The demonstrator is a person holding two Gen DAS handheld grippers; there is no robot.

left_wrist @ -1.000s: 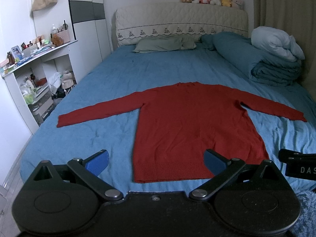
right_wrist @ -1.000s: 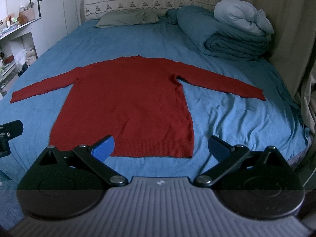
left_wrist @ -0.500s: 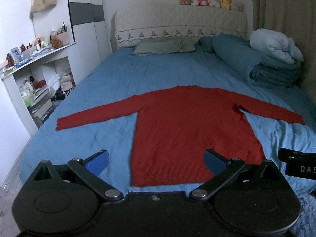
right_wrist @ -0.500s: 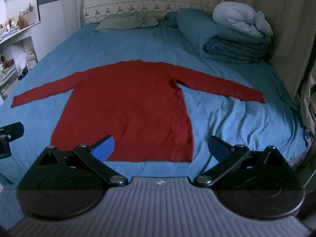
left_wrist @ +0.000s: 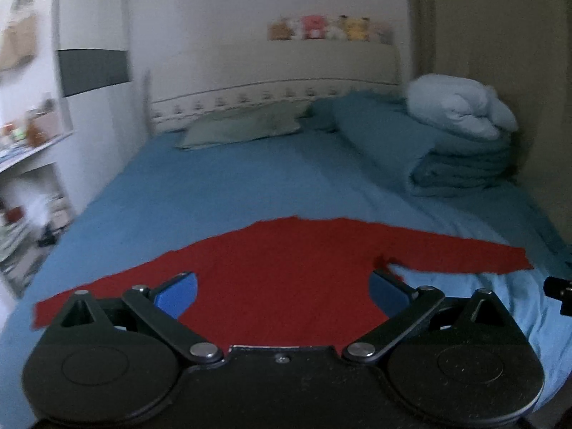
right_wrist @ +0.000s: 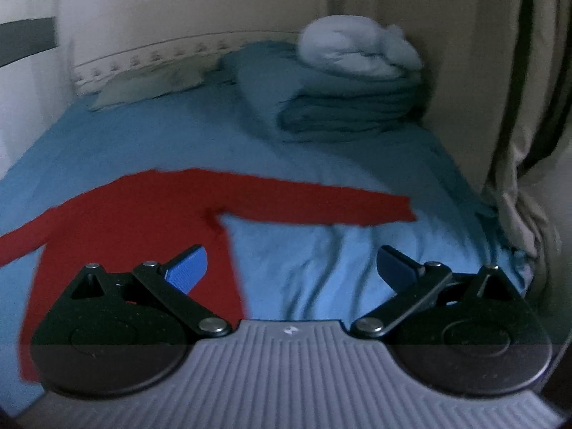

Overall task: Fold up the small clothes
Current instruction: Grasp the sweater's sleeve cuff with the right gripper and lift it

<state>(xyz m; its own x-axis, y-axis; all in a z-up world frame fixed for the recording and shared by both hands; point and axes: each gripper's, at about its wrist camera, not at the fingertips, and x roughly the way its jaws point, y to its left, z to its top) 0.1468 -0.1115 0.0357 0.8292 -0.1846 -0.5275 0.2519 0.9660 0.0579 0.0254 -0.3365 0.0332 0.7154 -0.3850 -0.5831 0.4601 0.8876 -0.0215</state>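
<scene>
A red long-sleeved sweater [left_wrist: 286, 271] lies flat on the blue bed sheet [left_wrist: 232, 186], sleeves spread to both sides. My left gripper [left_wrist: 282, 295] is open and empty, low over the sweater's body. In the right wrist view the sweater [right_wrist: 125, 221] shows its right sleeve [right_wrist: 321, 203] stretched toward the right. My right gripper [right_wrist: 291, 271] is open and empty, over the sweater's right side and the bare sheet below the sleeve. The sweater's hem is hidden behind both grippers.
Folded teal quilts topped by a pale blue duvet [left_wrist: 461, 107] sit at the back right. A green pillow [left_wrist: 243, 128] lies by the headboard. Shelves [left_wrist: 21, 178] stand left of the bed, a curtain [right_wrist: 529, 143] to the right.
Both grippers have moved forward and lower over the bed, so the sweater sits closer and its hem has gone out of sight. The right gripper has shifted right. Both stay open.
</scene>
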